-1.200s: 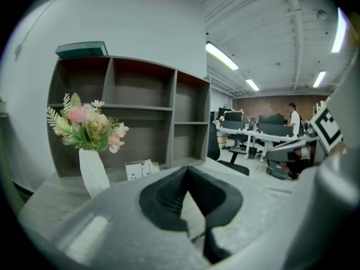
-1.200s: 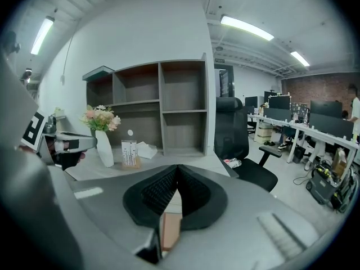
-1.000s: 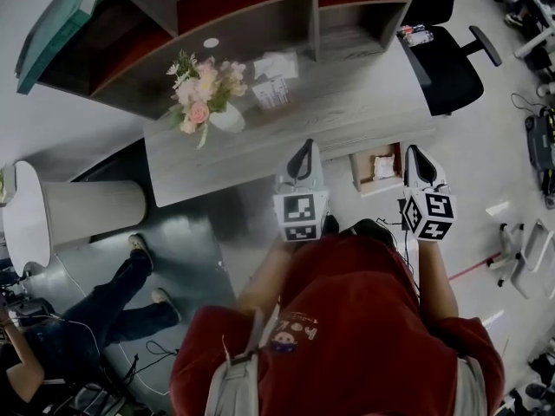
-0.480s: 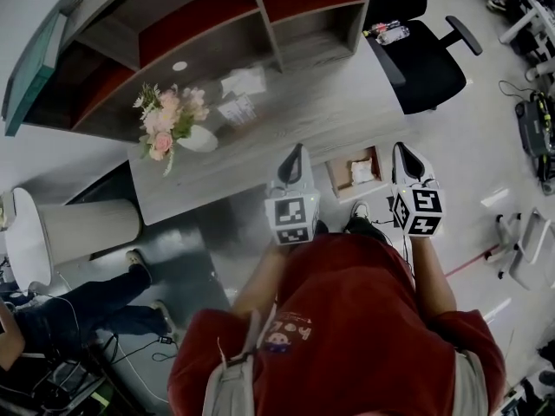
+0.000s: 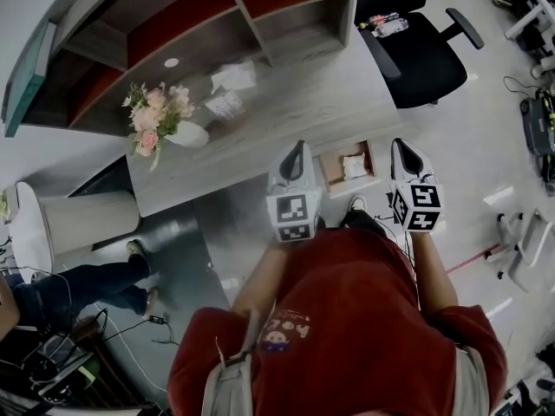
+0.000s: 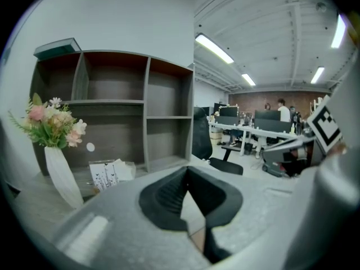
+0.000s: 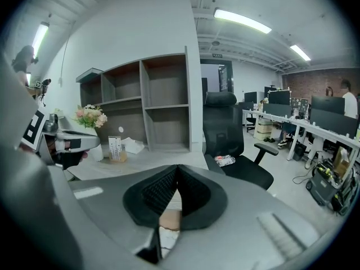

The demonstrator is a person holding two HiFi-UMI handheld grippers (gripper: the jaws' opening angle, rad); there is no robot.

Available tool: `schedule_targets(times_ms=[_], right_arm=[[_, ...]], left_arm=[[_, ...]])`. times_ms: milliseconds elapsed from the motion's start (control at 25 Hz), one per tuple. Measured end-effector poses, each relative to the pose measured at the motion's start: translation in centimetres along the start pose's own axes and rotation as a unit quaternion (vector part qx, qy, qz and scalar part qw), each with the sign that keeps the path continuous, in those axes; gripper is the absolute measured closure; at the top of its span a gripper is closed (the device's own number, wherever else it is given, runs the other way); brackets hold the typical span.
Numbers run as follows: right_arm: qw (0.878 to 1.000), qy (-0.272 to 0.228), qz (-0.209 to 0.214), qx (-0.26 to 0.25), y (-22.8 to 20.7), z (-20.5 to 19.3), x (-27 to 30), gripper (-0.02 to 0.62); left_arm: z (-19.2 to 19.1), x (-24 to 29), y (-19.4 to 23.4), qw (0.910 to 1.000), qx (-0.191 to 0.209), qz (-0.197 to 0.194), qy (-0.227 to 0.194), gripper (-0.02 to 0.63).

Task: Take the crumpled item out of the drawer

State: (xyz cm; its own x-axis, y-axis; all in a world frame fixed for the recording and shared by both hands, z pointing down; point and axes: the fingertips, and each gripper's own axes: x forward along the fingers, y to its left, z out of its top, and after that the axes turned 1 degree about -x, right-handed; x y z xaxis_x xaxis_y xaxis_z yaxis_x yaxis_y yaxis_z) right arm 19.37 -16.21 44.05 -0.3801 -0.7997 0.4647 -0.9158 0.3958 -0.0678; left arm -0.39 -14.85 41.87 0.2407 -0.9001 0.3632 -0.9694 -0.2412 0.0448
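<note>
An open drawer (image 5: 332, 174) juts from the front of the grey desk (image 5: 286, 94), and a crumpled white item (image 5: 354, 165) lies inside it. My left gripper (image 5: 297, 149) hovers just left of the drawer, above the desk's front edge, with its jaws shut and empty. My right gripper (image 5: 400, 147) hangs just right of the drawer, also shut and empty. In the left gripper view the left gripper (image 6: 187, 172) points at the shelf unit. Below the tips of the right gripper (image 7: 178, 170) in its own view, a sliver of the brown drawer (image 7: 169, 220) shows.
On the desk stand a white vase of pink flowers (image 5: 161, 116) and a card stand with papers (image 5: 227, 102). A shelf unit (image 5: 199, 24) rises behind. A black office chair (image 5: 416, 55) is right of the desk. A white bin (image 5: 87, 219) and another person's legs (image 5: 74, 286) are at left.
The head view has swung, so the desk, vase and drawer sit further up and left. Both grippers stay shut on either side of the drawer. The seated person's legs shifted.
</note>
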Motion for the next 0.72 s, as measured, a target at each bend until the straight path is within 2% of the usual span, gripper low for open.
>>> schedule_targets(times_ms=[720], right_arm=[[0.996, 0.066, 0.054, -0.033, 2.8, -6.1, 3.4, 0.595]], left_arm=[[-3.6, -0.8, 0.4, 0.9992, -0.013, 0.022, 0.03, 0.604]])
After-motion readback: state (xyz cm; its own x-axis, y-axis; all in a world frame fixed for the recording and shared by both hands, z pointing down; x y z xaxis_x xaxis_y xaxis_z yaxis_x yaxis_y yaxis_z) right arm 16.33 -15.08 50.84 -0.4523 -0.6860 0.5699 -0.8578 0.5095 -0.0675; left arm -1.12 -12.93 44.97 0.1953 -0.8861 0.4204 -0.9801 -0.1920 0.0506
